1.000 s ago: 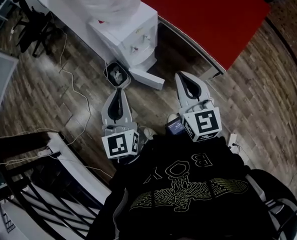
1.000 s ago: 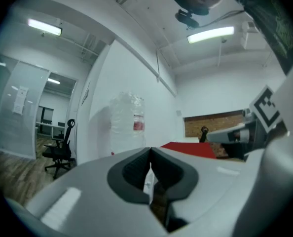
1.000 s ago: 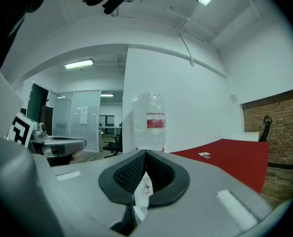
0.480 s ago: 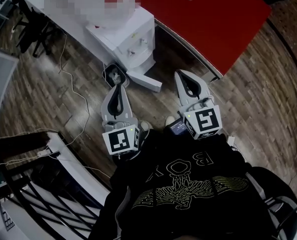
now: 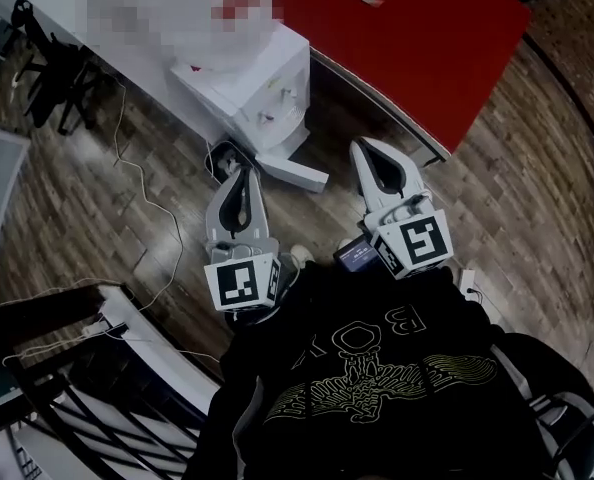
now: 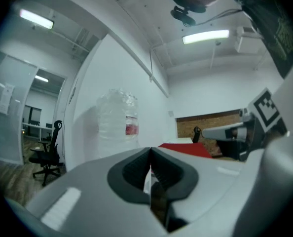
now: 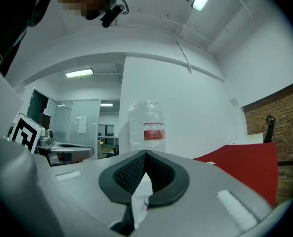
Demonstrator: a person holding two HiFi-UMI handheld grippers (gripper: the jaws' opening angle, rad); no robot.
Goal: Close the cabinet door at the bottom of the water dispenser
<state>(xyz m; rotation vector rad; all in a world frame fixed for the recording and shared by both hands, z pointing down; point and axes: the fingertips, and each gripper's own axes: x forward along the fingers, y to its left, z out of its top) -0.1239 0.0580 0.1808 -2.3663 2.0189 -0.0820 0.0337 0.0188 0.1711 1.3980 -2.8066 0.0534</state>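
Our left tool (image 5: 241, 172) and right tool (image 5: 365, 148) are both clenched on nothing, tips together, and both point toward 12 o'clock. Between them, just ahead, the cabinet door (image 5: 295, 171) stands swung out from the foot of the water dispenser (image 5: 262, 83), so it is not yet shut. We judge the main risk to be a closed tip skating off the door's smooth face or edge if we push at a slant. That would leave the door ajar or let it bounce back. A hard shove could also rock the dispenser, which carries a big bottle (image 6: 118, 115) on top. At 11 o'clock the left tool sits close to a small container (image 5: 223, 154) and could knock it.
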